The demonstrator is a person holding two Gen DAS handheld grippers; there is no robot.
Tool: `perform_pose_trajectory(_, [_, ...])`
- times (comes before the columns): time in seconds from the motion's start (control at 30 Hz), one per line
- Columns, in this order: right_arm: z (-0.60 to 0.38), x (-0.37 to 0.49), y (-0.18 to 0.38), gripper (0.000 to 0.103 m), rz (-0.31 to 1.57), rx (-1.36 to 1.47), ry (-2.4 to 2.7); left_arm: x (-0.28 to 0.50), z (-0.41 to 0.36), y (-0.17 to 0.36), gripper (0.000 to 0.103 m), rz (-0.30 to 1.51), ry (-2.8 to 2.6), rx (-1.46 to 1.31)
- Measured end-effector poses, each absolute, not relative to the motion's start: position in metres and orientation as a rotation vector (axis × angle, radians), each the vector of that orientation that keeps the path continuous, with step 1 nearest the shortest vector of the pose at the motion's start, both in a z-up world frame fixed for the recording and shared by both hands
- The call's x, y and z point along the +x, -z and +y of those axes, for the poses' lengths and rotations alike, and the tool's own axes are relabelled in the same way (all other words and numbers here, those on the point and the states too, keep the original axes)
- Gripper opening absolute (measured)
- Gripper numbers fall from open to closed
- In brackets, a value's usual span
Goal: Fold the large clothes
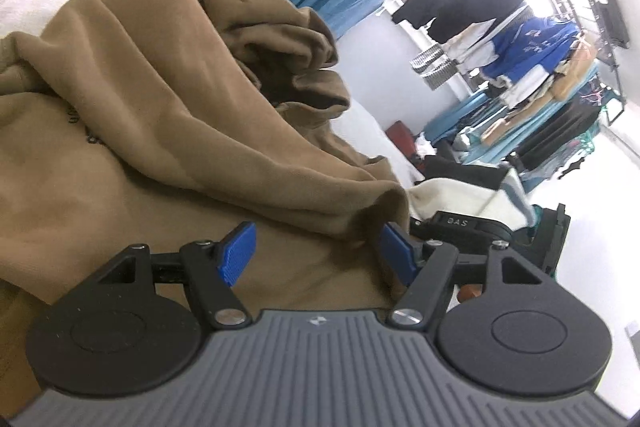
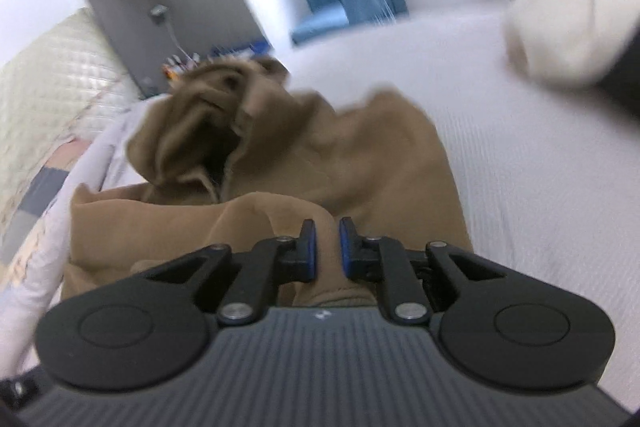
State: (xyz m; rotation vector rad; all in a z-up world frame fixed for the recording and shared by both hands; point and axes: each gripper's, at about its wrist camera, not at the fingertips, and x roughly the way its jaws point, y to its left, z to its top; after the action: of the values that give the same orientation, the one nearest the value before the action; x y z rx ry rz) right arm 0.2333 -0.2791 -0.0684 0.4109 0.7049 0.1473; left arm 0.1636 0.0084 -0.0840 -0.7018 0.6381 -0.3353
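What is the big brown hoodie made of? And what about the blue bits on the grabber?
The brown hoodie looks like soft, thick knit cloth, maybe cotton fleece: it is matte and falls in rounded folds. The blue pads on the left gripper look like hard plastic or firm rubber with a fine ribbed face; which one is hard to tell.

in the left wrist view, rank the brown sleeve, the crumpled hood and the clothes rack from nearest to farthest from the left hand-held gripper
1. Brown sleeve: its cuff end lies just ahead of the open left hand-held gripper, by the right-side finger.
2. Crumpled hood: farther up the bed, above the sleeve.
3. Clothes rack: across the room, upper right, hung with dark and blue clothes.
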Motion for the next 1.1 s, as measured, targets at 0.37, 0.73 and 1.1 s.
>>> perform_pose_trajectory(0.37, [-0.258,0.199,0.032,0.065,0.509,0.328,-0.250,0.164,0.034,0.085,0.074,0.596,0.207,-0.725])
perform_pose_trajectory(0.73, [-0.209,0.204,0.057,0.062,0.652,0.199,-0.483,0.170,0.053,0.097,0.074,0.583,0.176,-0.876])
perform_pose_trajectory(1.1, [-0.187,0.149,0.044,0.022,0.624,-0.091,-0.495,0.164,0.053,0.090,0.074,0.578,0.183,-0.890])
